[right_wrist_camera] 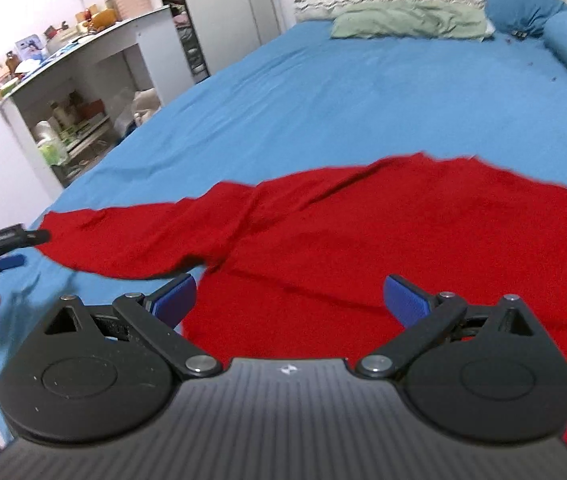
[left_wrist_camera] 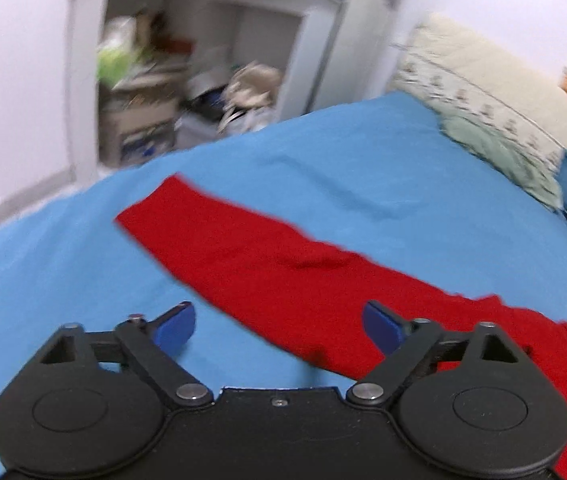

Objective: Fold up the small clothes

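A red long-sleeved garment (right_wrist_camera: pixel 383 232) lies spread on the blue bed sheet (right_wrist_camera: pixel 323 92). Its left sleeve (left_wrist_camera: pixel 251 256) stretches out straight toward the bed's left edge. My left gripper (left_wrist_camera: pixel 279 324) is open and empty, hovering above the near edge of that sleeve. It also shows in the right wrist view (right_wrist_camera: pixel 11 248) at the sleeve's cuff end. My right gripper (right_wrist_camera: pixel 289 300) is open and empty above the garment's body, near its lower left part.
A white shelf unit (right_wrist_camera: pixel 95 80) full of clutter stands left of the bed. A green pillow (right_wrist_camera: pixel 407 20) and blue pillows (right_wrist_camera: pixel 523 0) lie at the headboard. The bed's left edge (right_wrist_camera: pixel 83 184) is close to the sleeve cuff.
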Available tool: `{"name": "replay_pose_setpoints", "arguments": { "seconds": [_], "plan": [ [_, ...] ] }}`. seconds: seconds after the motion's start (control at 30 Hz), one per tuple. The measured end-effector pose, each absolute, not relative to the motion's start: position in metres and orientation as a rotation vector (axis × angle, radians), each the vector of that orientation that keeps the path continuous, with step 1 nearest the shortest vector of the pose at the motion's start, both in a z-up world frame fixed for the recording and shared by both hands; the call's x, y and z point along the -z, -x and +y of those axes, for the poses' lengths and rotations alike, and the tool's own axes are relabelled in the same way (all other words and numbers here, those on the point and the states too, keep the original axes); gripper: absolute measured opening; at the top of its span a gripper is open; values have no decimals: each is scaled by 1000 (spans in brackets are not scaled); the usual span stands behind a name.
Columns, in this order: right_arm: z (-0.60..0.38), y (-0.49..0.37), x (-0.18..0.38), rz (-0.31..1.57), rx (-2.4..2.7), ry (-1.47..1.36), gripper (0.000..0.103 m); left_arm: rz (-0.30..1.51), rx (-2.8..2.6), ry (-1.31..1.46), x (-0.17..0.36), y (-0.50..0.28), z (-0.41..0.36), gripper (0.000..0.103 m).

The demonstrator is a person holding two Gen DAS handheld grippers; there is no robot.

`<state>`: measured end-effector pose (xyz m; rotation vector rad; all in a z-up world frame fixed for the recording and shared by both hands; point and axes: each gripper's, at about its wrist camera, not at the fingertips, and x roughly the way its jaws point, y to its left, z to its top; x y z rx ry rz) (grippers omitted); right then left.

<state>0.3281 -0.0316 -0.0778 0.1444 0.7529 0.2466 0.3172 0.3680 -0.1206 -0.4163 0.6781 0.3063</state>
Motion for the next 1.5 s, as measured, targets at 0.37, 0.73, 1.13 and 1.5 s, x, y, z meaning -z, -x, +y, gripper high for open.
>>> {"name": "replay_pose_setpoints", "arguments": {
  "seconds": [0.37, 0.73, 1.13, 1.5],
  "plan": [
    [-32, -332, 121, 772, -226, -171, 103, 647, -385, 457, 144, -352, 404, 48],
    [-47, -327, 119, 733, -192, -175, 103, 618, -322, 200, 92, -377, 336, 6],
    [-144, -294, 69, 642, 33, -206, 103, 500, 168, 60, 11, -396, 74, 6],
    [-252, -260, 80, 668, 174, -217, 103, 722, 370, -70, 130, -411, -88, 6]
  ]
}}
